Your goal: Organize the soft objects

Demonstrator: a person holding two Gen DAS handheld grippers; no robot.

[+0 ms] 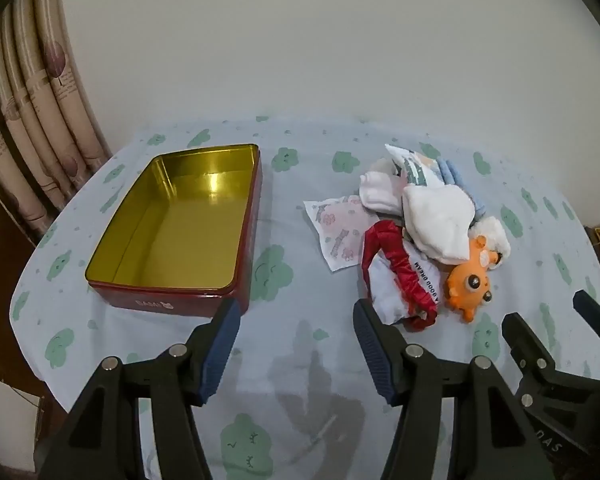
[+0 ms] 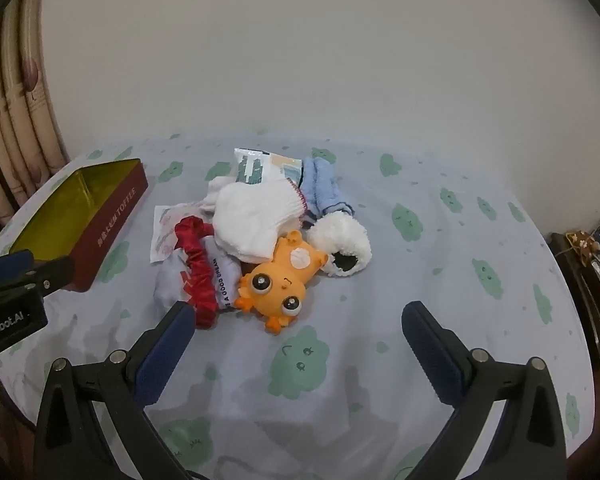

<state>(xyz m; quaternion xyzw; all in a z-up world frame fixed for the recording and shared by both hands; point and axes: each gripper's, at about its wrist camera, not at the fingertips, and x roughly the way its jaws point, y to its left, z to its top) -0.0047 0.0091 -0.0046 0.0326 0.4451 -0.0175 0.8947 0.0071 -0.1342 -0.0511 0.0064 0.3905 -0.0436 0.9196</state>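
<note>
Lying in one heap on the table's cloud-print cloth (image 1: 284, 336) are the soft things: one orange toy (image 2: 278, 286) with bulging eyes, one red scrunchie (image 2: 198, 270), one white sock (image 2: 252, 224), one blue sock (image 2: 324, 192), one fluffy white cuff (image 2: 342, 246), one pale fabric piece (image 2: 220, 274) lettered "A GOOD DREAM", and two flat printed packets, one pinkish (image 1: 336, 228), one with green marks (image 2: 260, 168). One open red tin (image 1: 172, 224) with a gold inside stands well apart to the left of the heap, empty; its long side reads "TOFFEE" after some small characters I cannot read. The left gripper (image 1: 296, 344) and the right gripper (image 2: 300, 344) both hover with jaws spread wide, gripping nothing. The left one's body shows "Robot.AI".
</note>
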